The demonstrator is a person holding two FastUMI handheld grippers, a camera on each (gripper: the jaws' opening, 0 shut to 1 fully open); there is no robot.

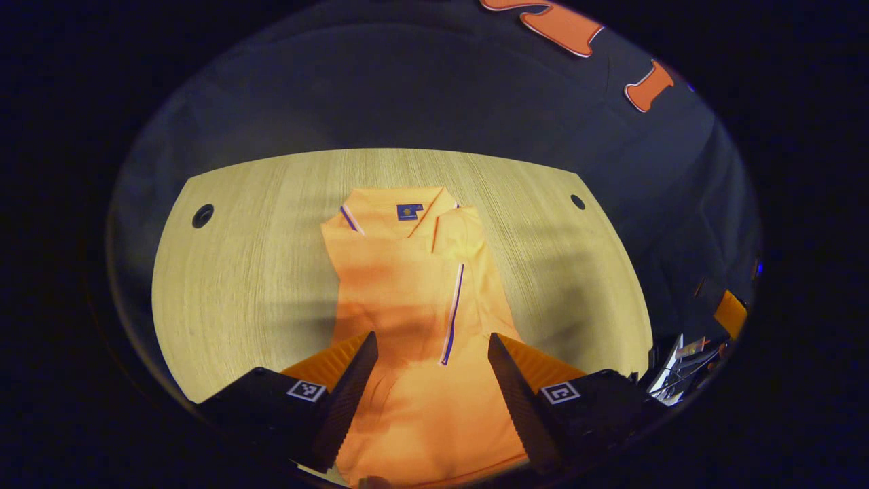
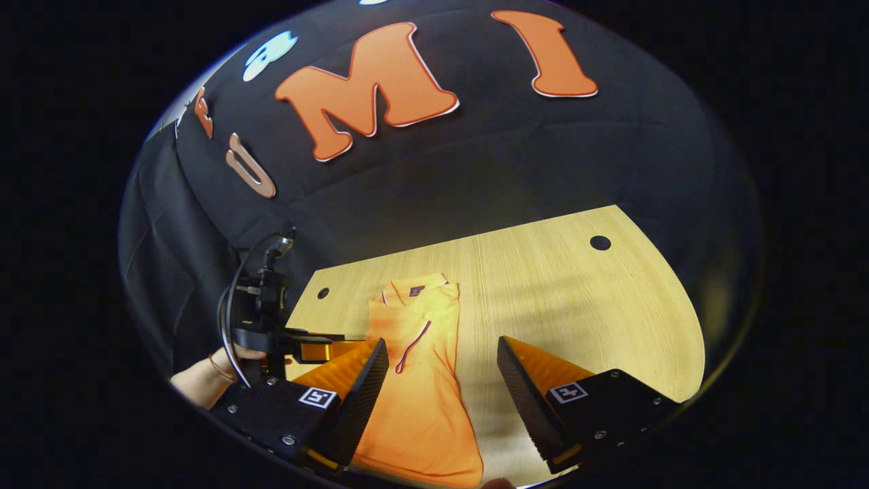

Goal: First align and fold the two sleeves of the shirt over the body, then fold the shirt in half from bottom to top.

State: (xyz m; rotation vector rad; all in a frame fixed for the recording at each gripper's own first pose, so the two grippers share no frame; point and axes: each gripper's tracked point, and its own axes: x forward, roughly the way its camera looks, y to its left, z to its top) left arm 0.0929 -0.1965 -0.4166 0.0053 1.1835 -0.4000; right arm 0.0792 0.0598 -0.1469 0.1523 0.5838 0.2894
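both our left gripper and right gripper gape empty above the shirt; between our fingers, a one-layer pinch at the hem could unfold the sleeves.

The orange shirt lies flat on the table, collar at the far end. Both sleeves are folded over the body, leaving a narrow strip.

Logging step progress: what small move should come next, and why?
Probably lower both open tongs, left and right, to the near hem of the shirt and grip it: the sleeves already appear folded over the body, leaving a narrow strip on the table, unhalved.
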